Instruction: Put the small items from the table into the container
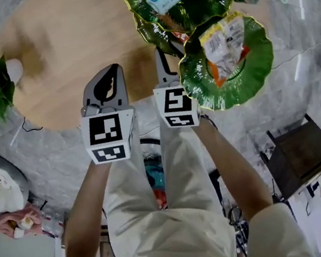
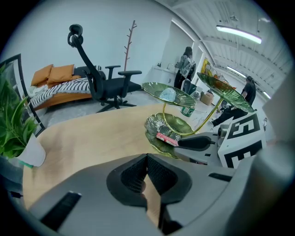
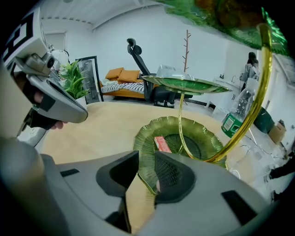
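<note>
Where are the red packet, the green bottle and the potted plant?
red packet (image 3: 161, 144): right gripper view, its middle.
green bottle (image 3: 233, 120): right gripper view, its label.
potted plant (image 2: 14, 131): left gripper view, its leaves.

The surface is pale wood with a smooth, matt finish. The container's green dishes look glossy and ribbed, with gilt rims, on a shiny gold metal stem. The left gripper is matt grey plastic, with black cross-hatched pads on its jaws.
</note>
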Demonstrator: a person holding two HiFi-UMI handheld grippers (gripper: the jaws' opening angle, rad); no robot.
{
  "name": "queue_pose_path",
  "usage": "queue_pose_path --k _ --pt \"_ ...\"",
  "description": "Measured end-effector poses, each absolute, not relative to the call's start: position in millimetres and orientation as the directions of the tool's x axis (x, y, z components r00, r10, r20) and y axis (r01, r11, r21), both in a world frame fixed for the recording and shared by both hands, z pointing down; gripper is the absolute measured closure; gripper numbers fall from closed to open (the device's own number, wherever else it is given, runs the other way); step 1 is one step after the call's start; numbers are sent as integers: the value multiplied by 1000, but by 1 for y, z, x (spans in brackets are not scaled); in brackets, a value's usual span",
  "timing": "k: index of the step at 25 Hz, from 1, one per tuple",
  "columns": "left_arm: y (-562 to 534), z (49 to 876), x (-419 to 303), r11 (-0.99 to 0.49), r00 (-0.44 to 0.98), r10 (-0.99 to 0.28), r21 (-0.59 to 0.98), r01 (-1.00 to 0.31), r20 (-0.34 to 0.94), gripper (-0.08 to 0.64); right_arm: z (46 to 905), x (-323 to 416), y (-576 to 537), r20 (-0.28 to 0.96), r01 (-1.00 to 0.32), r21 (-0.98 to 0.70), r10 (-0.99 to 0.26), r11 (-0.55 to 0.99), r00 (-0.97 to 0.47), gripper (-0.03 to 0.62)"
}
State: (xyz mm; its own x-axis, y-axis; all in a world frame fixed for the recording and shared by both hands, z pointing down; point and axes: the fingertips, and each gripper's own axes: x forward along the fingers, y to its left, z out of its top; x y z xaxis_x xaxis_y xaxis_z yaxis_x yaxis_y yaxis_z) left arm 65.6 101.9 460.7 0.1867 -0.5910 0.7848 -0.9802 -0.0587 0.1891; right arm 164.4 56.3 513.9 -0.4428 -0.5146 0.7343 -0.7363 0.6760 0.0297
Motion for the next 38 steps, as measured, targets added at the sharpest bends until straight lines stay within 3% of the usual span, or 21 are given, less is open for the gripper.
queue_pose_path --k 6,16,38 --pt "105 448 58 -55 179 -603 184 -981 777 554 501 154 67 743 -704 52 -498 708 -447 491" --pt "114 403 32 -40 148 -629 159 -986 763 554 457 115 93 738 -642 23 -446 767 -506 554" --pt "152 302 20 12 90 -663 130 -991 743 554 326 60 141 660 -385 27 -305 923 -686 571"
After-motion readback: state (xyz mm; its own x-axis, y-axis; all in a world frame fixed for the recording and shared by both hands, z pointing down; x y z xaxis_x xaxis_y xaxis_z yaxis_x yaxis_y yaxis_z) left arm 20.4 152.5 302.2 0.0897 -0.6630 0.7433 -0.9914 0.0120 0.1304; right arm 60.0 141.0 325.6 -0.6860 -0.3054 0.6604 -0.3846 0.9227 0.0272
